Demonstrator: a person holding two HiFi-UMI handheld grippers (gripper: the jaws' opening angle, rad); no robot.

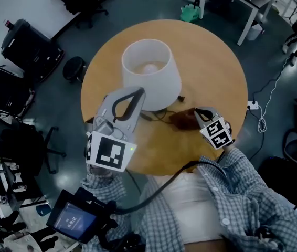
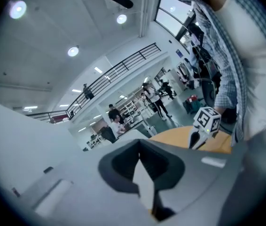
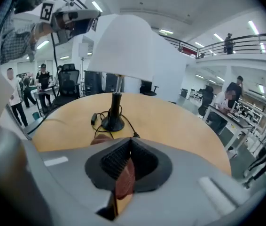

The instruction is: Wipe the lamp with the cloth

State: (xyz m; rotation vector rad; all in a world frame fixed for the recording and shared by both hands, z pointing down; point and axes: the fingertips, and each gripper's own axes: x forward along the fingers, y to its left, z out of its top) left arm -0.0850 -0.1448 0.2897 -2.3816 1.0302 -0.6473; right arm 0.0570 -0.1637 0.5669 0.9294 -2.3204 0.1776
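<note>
The round worktop (image 1: 211,67) lies beneath both claws. The lamp (image 1: 151,75) stands right at the tips of the left claw (image 1: 138,92), whose jaws are closed on a white sliver of its shade. The right claw (image 1: 197,113) is clamped on the brown cloth (image 3: 123,178), which bunches from its tips toward the lamp's base.

the lamp shade (image 1: 151,72) looks matt white and smooth. the lamp stem (image 3: 117,95) is dark and glossy, seemingly metal, on a black base (image 3: 113,124). the round table (image 1: 211,72) has a smooth, wood-look top with a soft sheen. the cloth (image 1: 181,119) is soft reddish-brown fabric. the left gripper (image 1: 138,92) and right gripper (image 1: 197,112) have matt grey plastic shells; the right's pads (image 3: 114,159) are black and ribbed. the floor (image 1: 154,4) at the top of the frame is glossy.
</note>
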